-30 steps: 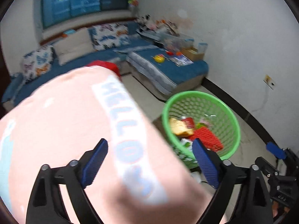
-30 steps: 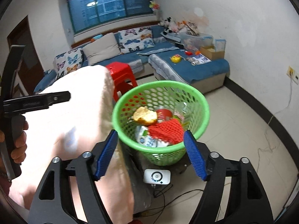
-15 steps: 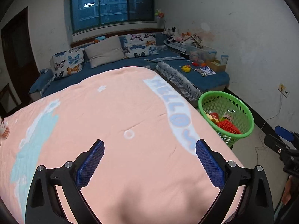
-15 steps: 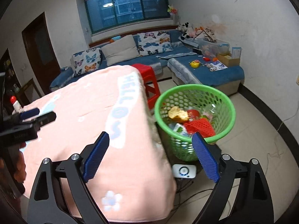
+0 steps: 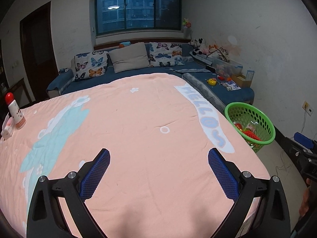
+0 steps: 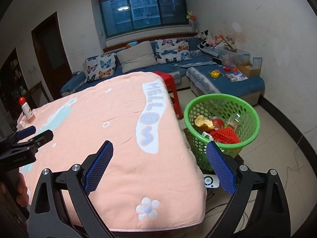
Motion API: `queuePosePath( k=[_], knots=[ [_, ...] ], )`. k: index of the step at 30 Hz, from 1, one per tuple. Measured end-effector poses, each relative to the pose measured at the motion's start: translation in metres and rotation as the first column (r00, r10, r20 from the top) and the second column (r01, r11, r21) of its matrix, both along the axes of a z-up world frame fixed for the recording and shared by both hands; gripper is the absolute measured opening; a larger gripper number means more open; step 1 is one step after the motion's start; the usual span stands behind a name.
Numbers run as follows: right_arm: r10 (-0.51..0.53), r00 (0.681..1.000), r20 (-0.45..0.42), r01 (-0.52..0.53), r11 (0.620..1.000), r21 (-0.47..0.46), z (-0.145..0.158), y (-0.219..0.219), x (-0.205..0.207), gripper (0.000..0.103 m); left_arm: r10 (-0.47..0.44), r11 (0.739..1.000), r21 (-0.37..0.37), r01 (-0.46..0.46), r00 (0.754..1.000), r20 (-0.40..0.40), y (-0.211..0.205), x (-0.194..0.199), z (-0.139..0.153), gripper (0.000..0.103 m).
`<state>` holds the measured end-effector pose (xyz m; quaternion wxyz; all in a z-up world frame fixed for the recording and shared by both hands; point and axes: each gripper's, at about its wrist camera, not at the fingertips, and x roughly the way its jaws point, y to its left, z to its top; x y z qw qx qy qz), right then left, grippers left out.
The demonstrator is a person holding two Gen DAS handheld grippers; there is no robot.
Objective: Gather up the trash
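Note:
A green mesh basket (image 6: 246, 107) stands on the floor right of the table and holds trash: a yellow crumpled piece (image 6: 204, 122), a red net (image 6: 225, 135), a red lid and wrappers. It also shows in the left wrist view (image 5: 263, 119). My left gripper (image 5: 158, 173) is open and empty above the pink "HELLO" cloth (image 5: 128, 129) covering the table. My right gripper (image 6: 159, 166) is open and empty over the table's right front corner, the basket just beyond its right finger. The left gripper also shows in the right wrist view (image 6: 27, 136).
A white bottle with a red cap (image 5: 14, 112) stands at the table's far left edge. A red stool (image 6: 170, 87) is behind the table. A small white device (image 6: 211, 181) and cables lie on the floor by the basket. A blue sofa (image 6: 227, 81) lines the back.
Both grippers have pulled back and up from the basket. The views now take in the whole table top, with the basket farther away to the right.

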<state>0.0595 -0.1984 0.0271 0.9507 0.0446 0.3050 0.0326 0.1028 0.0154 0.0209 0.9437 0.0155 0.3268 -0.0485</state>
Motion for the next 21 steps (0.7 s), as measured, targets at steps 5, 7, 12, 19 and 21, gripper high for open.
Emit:
queuePosePath(
  k=[5, 7, 12, 19, 21],
  knots=[
    [0.000, 1.000, 0.014, 0.001, 1.000, -0.025, 0.004, 0.007, -0.010, 0.096, 0.000, 1.000, -0.009, 0.000, 1.000, 0.012, 0.000, -0.009, -0.002, 0.096],
    [0.002, 1.000, 0.022, -0.001, 0.999, -0.032, 0.005, 0.009, -0.014, 0.097, 0.005, 1.000, -0.007, -0.005, 1.000, 0.017, 0.000, -0.012, -0.002, 0.096],
    [0.004, 1.000, 0.030, -0.002, 0.999, -0.045, 0.005, 0.013, -0.022, 0.097, 0.020, 1.000, 0.000, -0.020, 0.999, 0.025, 0.002, -0.019, -0.003, 0.096],
    [-0.006, 1.000, 0.028, 0.007, 0.999, -0.044, 0.005, 0.011, -0.024, 0.098, 0.032, 0.999, 0.005, -0.032, 0.999, 0.027, 0.003, -0.023, -0.004, 0.096],
    [-0.006, 1.000, 0.025, 0.007, 0.999, -0.044, 0.004, 0.011, -0.025, 0.098, 0.037, 0.999, 0.006, -0.037, 0.999, 0.029, 0.004, -0.024, -0.004, 0.096]
  ],
)
